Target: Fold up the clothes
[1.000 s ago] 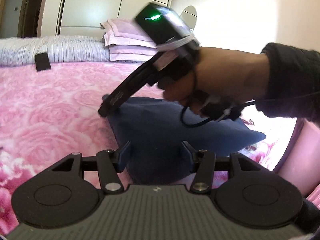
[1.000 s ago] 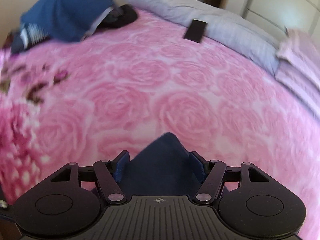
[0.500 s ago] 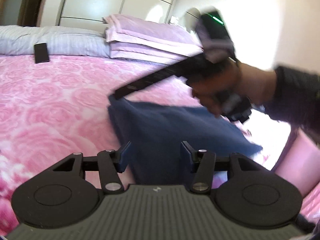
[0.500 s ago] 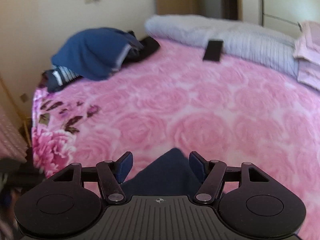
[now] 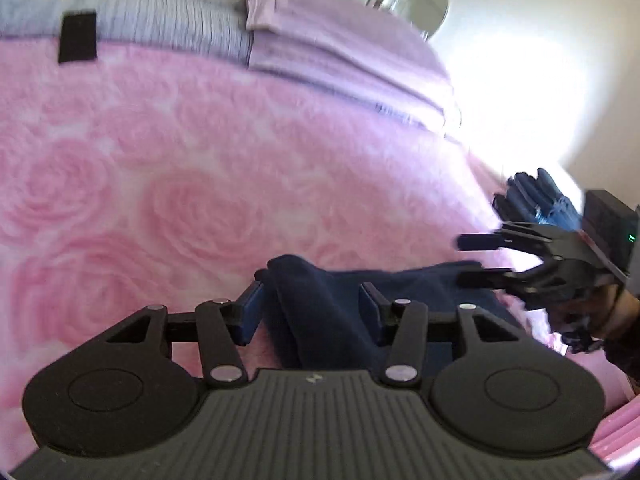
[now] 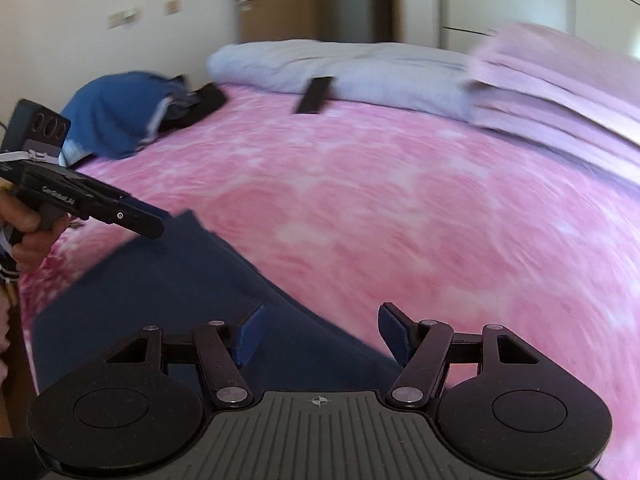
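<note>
A navy garment [image 5: 320, 320] lies on the pink rose blanket [image 5: 160, 168]. My left gripper [image 5: 312, 306] is closing, and a raised ridge of the cloth is bunched between its blue pads. In the right wrist view the same gripper [image 6: 150, 226] sits at the garment's far corner, held by a hand. The garment [image 6: 172, 300] spreads flat there. Its long edge runs under my right gripper [image 6: 322, 332], whose jaws stand wide with no pad pressing the cloth. From the left wrist view my right gripper [image 5: 476, 260] is at the garment's right end, fingers apart.
A black flat device [image 5: 78, 36] rests by the grey striped bedding [image 5: 160, 12]. Folded lilac bedding [image 5: 340, 52] sits at the bed's head. A blue clothes pile [image 6: 116, 116] is at the far left corner. Folded denim [image 5: 536, 200] lies past the right gripper.
Both grippers have swept sideways across the bed with the garment. It hung draped before and now lies low and flat. The right gripper has shifted to the left view's right edge.
</note>
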